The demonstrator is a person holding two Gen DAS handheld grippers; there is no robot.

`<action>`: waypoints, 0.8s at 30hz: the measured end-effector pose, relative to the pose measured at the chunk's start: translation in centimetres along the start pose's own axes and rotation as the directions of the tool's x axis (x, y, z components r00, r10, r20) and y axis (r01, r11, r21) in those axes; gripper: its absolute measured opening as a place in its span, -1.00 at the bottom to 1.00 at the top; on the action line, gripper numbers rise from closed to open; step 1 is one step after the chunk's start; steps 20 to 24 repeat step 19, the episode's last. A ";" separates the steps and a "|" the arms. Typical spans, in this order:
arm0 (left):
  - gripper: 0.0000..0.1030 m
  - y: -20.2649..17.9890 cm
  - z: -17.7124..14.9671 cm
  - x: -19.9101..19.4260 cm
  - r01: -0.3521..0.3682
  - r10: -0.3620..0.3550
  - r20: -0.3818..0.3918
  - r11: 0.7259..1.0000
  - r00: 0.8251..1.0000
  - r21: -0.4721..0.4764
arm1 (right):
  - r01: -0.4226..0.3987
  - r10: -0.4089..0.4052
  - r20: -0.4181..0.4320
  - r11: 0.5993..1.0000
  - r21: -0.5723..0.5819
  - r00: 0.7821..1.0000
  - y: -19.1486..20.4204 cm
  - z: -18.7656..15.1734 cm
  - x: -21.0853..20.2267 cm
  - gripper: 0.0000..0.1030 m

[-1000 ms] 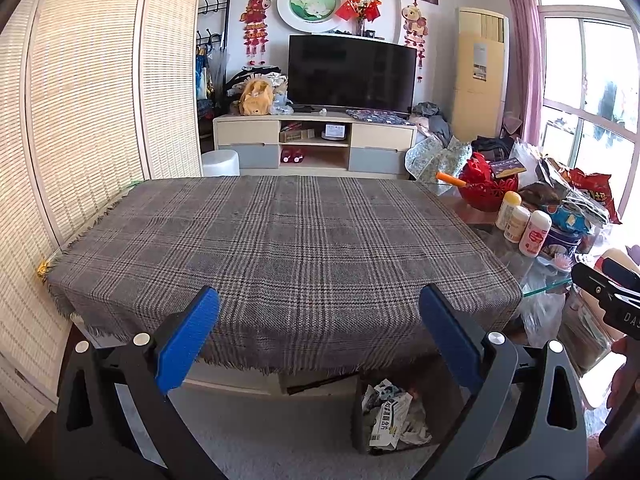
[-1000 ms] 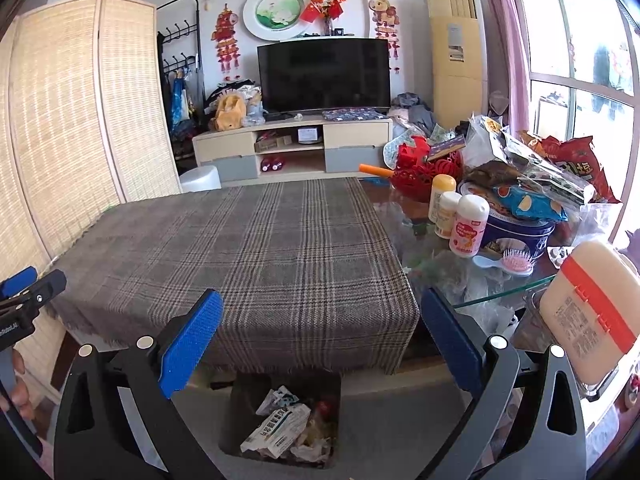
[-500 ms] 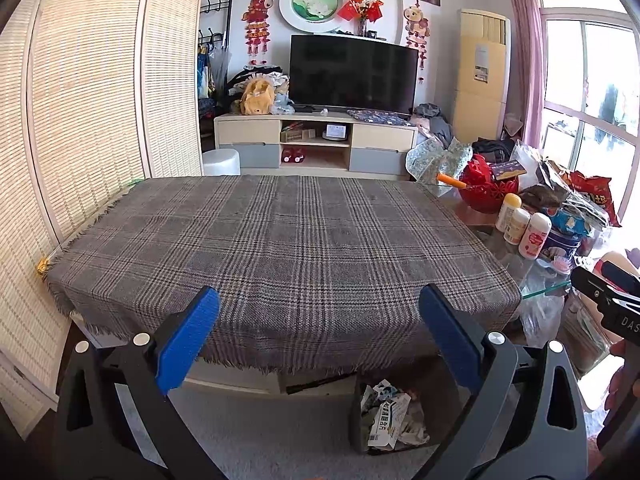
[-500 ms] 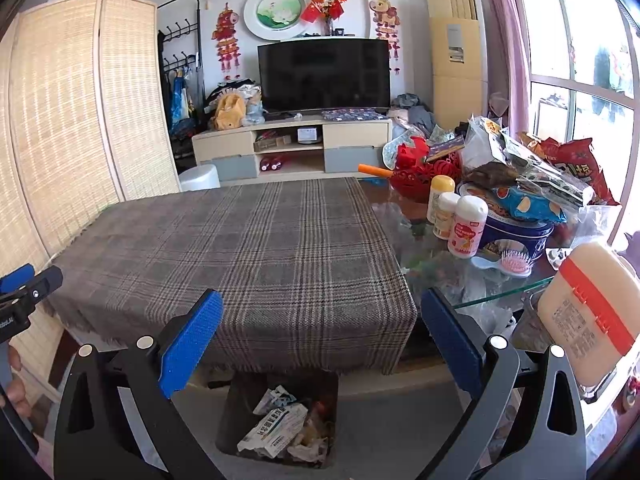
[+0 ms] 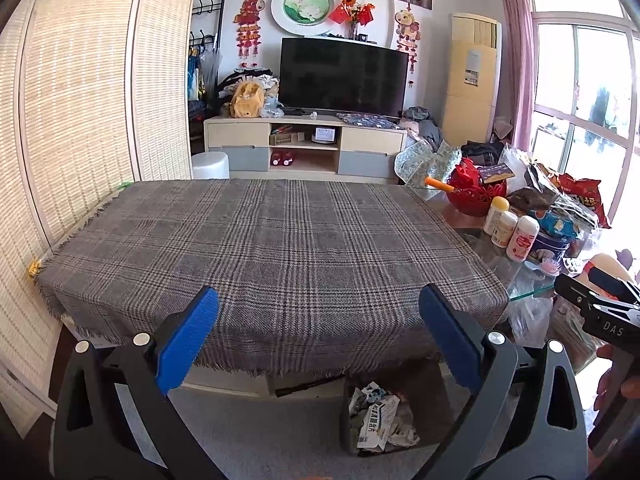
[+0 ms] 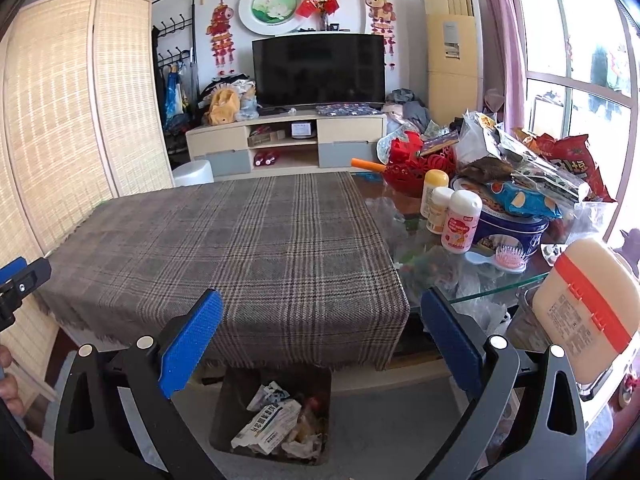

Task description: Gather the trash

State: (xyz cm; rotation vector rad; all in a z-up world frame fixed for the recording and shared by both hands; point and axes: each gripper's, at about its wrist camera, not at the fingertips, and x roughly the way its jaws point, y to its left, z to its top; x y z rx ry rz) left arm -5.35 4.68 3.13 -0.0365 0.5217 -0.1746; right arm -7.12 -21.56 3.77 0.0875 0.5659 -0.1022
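Living room, TV unit at the back, and the plaid cloth (image 5: 272,248) covering most of the table is completely bare. The trash we can spot sits in the dark bin (image 6: 276,412) on the floor just under the table's near edge, full of crumpled wrappers. Compared to a second ago, basically nothing has changed, the views just drift a touch. Our left gripper (image 5: 318,336) and right gripper (image 6: 320,336) both hang in front of the table, fingers wide apart, holding nothing. So we'd say the collecting looks done, or we're between pickups. The cluttered glass end (image 6: 500,280) with its bottles and snack bags doesn't look touched.
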 end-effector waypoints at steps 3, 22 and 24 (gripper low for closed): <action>0.84 0.0 -0.1 0.0 -0.019 0.019 0.010 1.000 1.000 -0.006 | 0.004 -0.004 -0.006 1.000 -0.001 1.000 -0.1 -0.1 0.1 0.94; 0.84 -1.0 -0.3 0.3 -0.030 0.029 0.014 0.998 0.999 0.064 | -0.003 0.003 -0.008 1.000 0.007 1.000 -0.4 -0.1 0.0 0.94; 0.84 -1.0 -0.3 0.3 -0.030 0.029 0.014 0.998 0.999 0.064 | -0.003 0.003 -0.008 1.000 0.007 1.000 -0.4 -0.1 0.0 0.94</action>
